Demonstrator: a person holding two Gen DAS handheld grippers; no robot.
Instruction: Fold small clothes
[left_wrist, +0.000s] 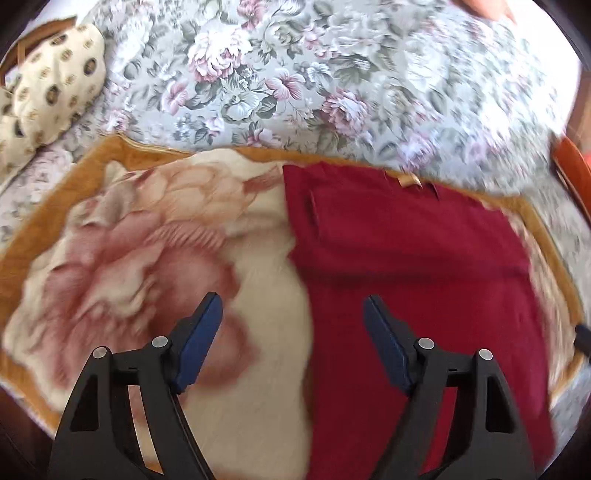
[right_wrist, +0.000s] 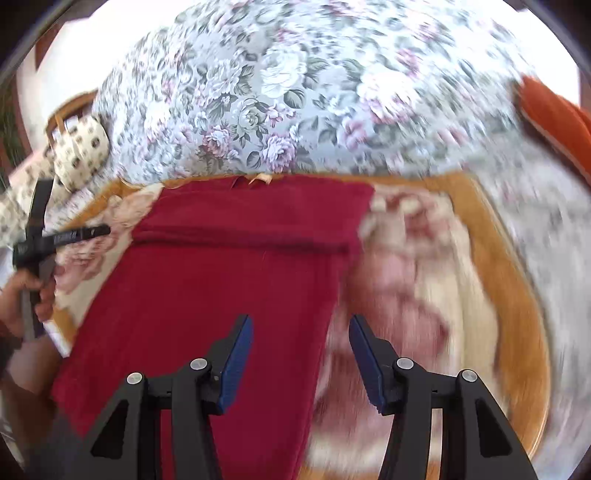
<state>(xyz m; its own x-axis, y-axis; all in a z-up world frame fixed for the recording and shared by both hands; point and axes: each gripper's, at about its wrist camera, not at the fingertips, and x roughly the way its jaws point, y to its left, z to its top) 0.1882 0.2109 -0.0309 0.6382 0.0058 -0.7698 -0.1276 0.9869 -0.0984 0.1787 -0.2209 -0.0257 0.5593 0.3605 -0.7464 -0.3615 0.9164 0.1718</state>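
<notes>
Sides of the red garment (left_wrist: 413, 266) are folded in; more folding is left. Nothing is held: left tool (left_wrist: 293, 317) and right tool (right_wrist: 301, 339) are spread wide.

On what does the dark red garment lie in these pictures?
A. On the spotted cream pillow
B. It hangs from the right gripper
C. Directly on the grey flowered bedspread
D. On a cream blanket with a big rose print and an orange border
D: the dark red garment lies flat on the cream rose blanket, whose orange border runs past its far edge; both grippers are open and hold nothing.
</notes>
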